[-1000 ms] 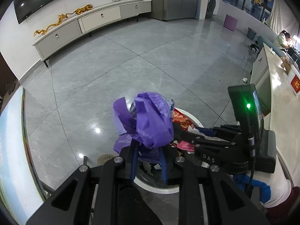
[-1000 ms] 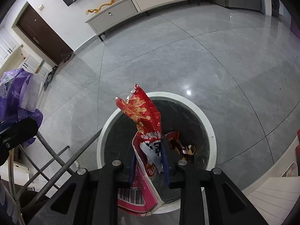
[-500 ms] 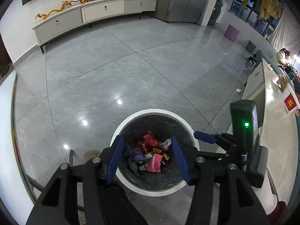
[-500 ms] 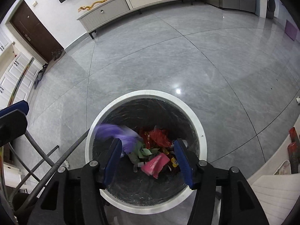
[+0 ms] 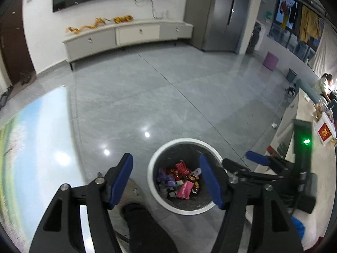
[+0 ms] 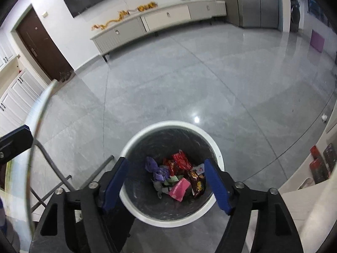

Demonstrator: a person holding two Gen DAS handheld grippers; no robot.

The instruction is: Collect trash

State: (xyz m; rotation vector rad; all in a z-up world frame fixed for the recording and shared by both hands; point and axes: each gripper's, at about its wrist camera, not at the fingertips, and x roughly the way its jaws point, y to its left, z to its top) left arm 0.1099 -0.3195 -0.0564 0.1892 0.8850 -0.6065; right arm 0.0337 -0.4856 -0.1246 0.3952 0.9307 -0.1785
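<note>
Grey floor tiles (image 6: 210,80) lay under both grippers; the left gripper (image 5: 166,179) and right gripper (image 6: 166,181) had just been opening, jaws apart and empty. Beyond them, the white bin (image 6: 134,141) held the purple bag (image 6: 154,168) at nine o'clock and the red wrapper (image 6: 181,161) at twelve.

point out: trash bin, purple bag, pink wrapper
trash bin (image 6: 134,147): right wrist view, white rim, upper left.
purple bag (image 6: 152,165): right wrist view, crumpled middle.
pink wrapper (image 6: 179,189): right wrist view, flat face.

Right gripper (image 6: 166,181) above white bin (image 6: 134,145) — jaws just opened wide, nothing between; purple bag (image 6: 154,168) and red wrapper (image 6: 181,161) lie inside.
</note>
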